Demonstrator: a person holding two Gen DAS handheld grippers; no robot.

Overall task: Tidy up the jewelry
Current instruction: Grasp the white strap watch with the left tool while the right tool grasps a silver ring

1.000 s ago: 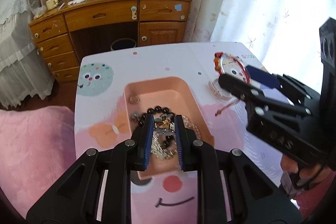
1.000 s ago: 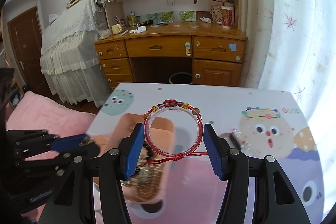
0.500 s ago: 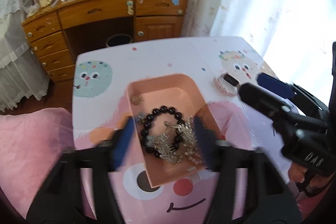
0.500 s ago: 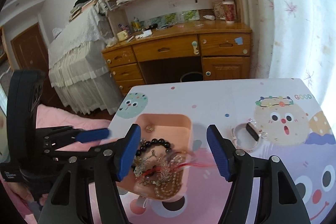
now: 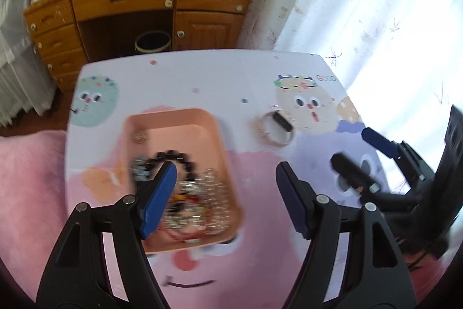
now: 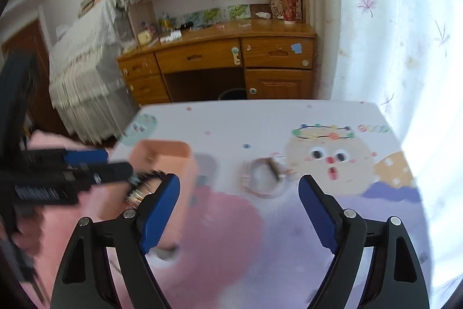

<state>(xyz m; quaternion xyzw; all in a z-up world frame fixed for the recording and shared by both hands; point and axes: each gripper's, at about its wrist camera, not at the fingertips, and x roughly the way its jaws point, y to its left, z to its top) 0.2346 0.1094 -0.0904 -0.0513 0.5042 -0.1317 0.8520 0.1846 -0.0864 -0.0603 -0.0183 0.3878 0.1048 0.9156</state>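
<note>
both grippers, left gripper [image 5: 225, 193] and right gripper [image 6: 238, 201], spread empty, jaws just widened; risk: right one approaching the watch [image 6: 262, 177] knocks it or catches only its strap.

worktop [image 5: 220, 71]: far half bare, free to pass
tray [image 5: 202, 120]: left of centre, walls up, jewelry heaped at near end
wristband [image 5: 273, 129]: lone obstacle right of tray, apart from it
right claw [image 5: 358, 155]: over worktop's right edge
</note>
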